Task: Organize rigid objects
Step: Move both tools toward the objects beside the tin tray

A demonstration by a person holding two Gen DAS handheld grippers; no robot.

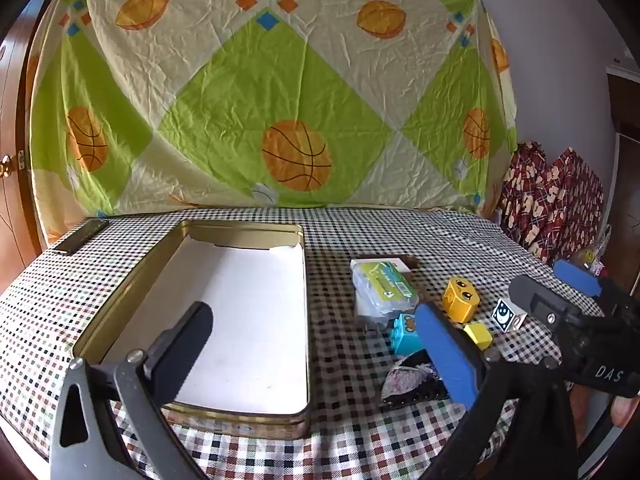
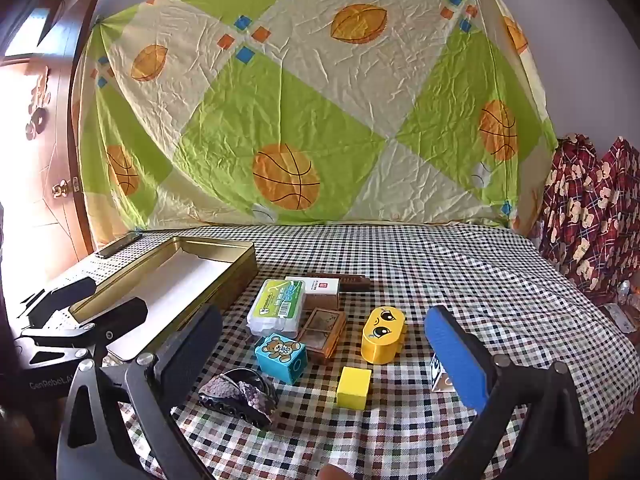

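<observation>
Rigid objects sit bunched near the middle of the checkered surface (image 2: pixel 440 280): yellow face block (image 2: pixel 382 334), small yellow cube (image 2: pixel 353 387), blue bear cube (image 2: pixel 281 357), green-label box (image 2: pixel 276 307). The gold tin (image 1: pixel 192 320) sits toward the left edge, nothing inside but a white liner. Left hand-held gripper (image 1: pixel 320 344) and right hand-held gripper (image 2: pixel 324 352) both hover with fingers spread wide, gripping nothing.
</observation>
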